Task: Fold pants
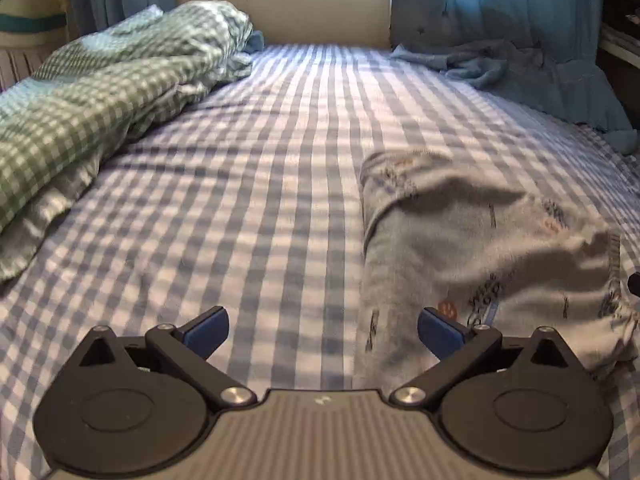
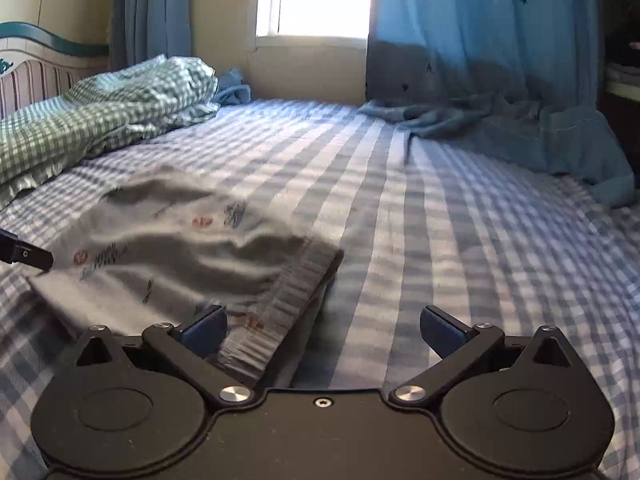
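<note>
Left gripper (image 1: 323,330) stood with jaws spread wide, nothing between them, over the blue-and-white checked bed sheet (image 1: 248,184). Right gripper (image 2: 323,330) likewise released, jaws wide and empty. Grey printed pants (image 1: 480,248) lay bunched in a folded heap on the sheet, between the two tools: right of the left gripper, left of the right one. The waistband (image 2: 296,292) faced the right gripper; its left finger (image 2: 206,330) overlapped the pants' near edge, contact not discernible. Green checked duvet (image 1: 100,92) was heaped along the sheet's left edge. Blue curtain (image 2: 480,60) draped onto the far right corner.
</note>
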Available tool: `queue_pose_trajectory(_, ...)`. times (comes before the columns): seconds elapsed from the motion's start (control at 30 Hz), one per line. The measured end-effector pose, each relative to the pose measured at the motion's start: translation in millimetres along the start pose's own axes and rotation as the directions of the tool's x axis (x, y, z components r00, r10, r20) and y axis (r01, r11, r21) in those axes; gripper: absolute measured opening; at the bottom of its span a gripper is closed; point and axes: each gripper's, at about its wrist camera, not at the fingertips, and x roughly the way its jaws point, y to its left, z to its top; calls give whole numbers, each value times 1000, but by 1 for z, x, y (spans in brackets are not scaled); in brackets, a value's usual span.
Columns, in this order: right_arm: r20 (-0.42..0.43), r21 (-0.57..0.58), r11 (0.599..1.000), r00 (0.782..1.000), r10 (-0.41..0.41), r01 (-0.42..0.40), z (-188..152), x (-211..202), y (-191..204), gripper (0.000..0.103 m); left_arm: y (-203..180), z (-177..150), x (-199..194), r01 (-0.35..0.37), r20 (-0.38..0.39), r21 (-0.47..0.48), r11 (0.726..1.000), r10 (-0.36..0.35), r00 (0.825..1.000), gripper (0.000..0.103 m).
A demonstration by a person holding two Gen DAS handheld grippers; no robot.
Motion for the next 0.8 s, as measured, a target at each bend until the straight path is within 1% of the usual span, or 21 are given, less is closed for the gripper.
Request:
queue_pose_trajectory(0.03,34,-7,1000,999,-16,17,9,0,2,102,-3,12,5,1,30,36,999,-3,1000,103)
queue_pose_trajectory(0.07,51,-16,1000,999,-12,13,20,6,5,102,-9,26,13,-4,46,78,997,0,999,103)
queue_pose_trajectory(0.13,52,-37,999,998,31,-29,40,29,14,102,-24,52,39,-14,64,170,985,3,998,103)
queue_pose_trajectory(0.17,40,-50,998,998,41,-39,47,42,20,102,-28,63,56,3,69,209,978,-17,997,103)
queue_pose_trajectory(0.23,9,-87,995,998,55,-54,55,68,30,102,-30,78,87,61,46,230,971,-74,996,103)
queue_pose_trajectory(0.27,-1,-95,995,999,35,-35,54,79,33,102,-30,83,103,78,28,236,969,-87,996,103)
queue_pose_trajectory(0.33,-20,-106,993,998,-58,56,45,97,31,102,-28,88,133,115,-18,260,959,-114,993,103)
queue_pose_trajectory(0.37,-19,-105,989,994,-105,102,39,104,25,102,-24,86,144,144,-38,253,957,-138,990,103)
queue_pose_trajectory(0.4,-13,-87,989,992,-124,123,31,107,17,102,-19,83,149,178,-43,224,958,-173,984,103)
queue_pose_trajectory(0.47,-20,8,998,998,-65,66,24,107,-1,102,-6,79,150,224,-44,162,961,-220,975,103)
queue_pose_trajectory(0.53,-31,53,998,999,-25,27,28,103,-7,102,5,80,143,247,-43,91,965,-244,969,103)
queue_pose_trajectory(0.6,-11,95,995,1000,-20,21,37,88,-9,102,9,83,135,234,-60,44,971,-231,971,103)
queue_pose_trajectory(0.7,10,124,990,998,-64,63,45,63,-4,102,13,85,118,191,-70,4,982,-191,979,102)
queue_pose_trajectory(0.77,24,138,988,997,-74,70,45,44,3,102,13,80,102,209,-65,-6,978,-208,976,103)
queue_pose_trajectory(0.8,22,124,990,997,-73,70,42,36,8,102,12,76,93,210,-68,-4,978,-210,975,103)
